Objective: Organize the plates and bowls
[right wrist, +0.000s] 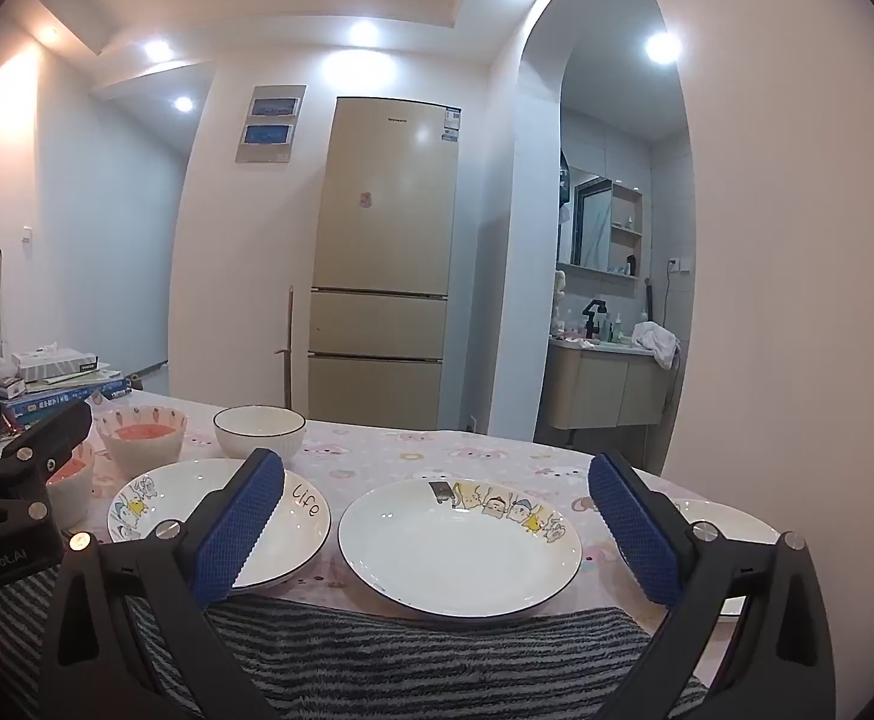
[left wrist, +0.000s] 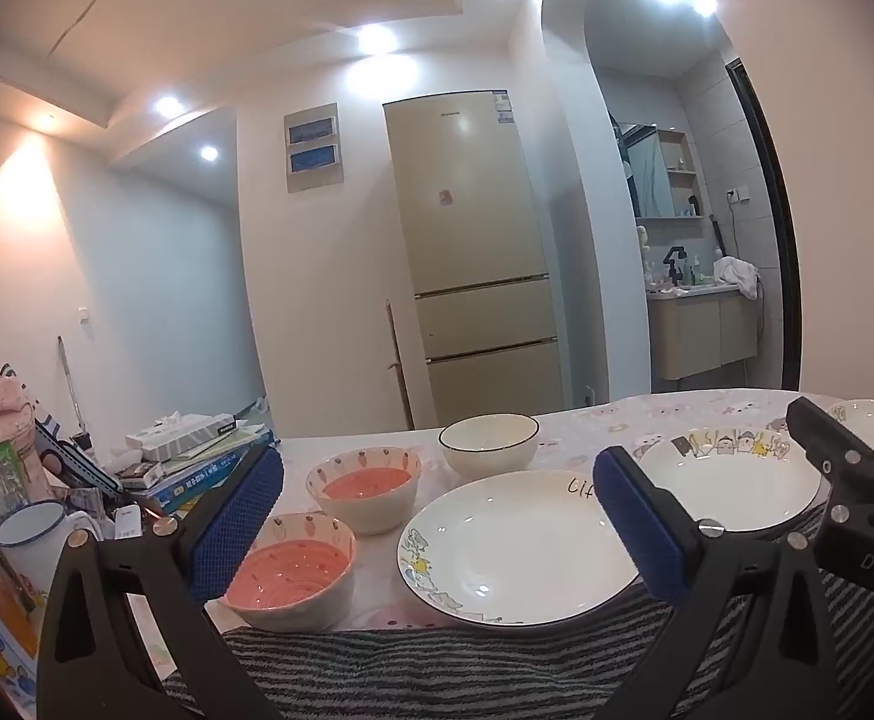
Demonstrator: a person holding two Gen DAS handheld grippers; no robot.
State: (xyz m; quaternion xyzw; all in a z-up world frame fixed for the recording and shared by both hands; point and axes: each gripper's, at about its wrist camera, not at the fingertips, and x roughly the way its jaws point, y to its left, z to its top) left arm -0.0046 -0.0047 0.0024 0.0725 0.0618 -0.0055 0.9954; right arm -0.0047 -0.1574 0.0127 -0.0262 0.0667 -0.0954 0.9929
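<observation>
The left tongs [left wrist: 437,510] hang spread wide above the near edge of the table [right wrist: 437,444], which is covered in a pink cartoon-print cloth, and they grasp nothing. The right tongs [right wrist: 437,516] are likewise released, with their blue textured pads [right wrist: 239,528] well apart and empty.

A grey-and-black striped fuzzy cloth [right wrist: 377,648] lies along the near table edge, beneath both tools. Just beyond it sits a white round plate with the word "Life" and cartoon animals on its rim [left wrist: 515,546]; the left tongs frame it. To its right, touching or nearly touching it, rests a second white round plate with a row of cartoon figures along its far rim [right wrist: 455,540], which lies between the pads of the right tongs. A third white plate [right wrist: 731,528] peeks out behind the right pad, mostly hidden.

To the left of the "Life" plate stand two white ceramic bowls with pink insides and carrot prints: the nearer pink bowl [left wrist: 290,570] and, just behind it, the farther pink bowl [left wrist: 365,489]. A plain white bowl with a dark rim [left wrist: 488,441] stands farther back, near the farther pink bowl.

On the left table end sit a stack of books with a tissue box [left wrist: 197,444] and a white enamel mug with a blue rim [left wrist: 32,531]. A tall beige refrigerator [right wrist: 386,252] stands against the far wall.
</observation>
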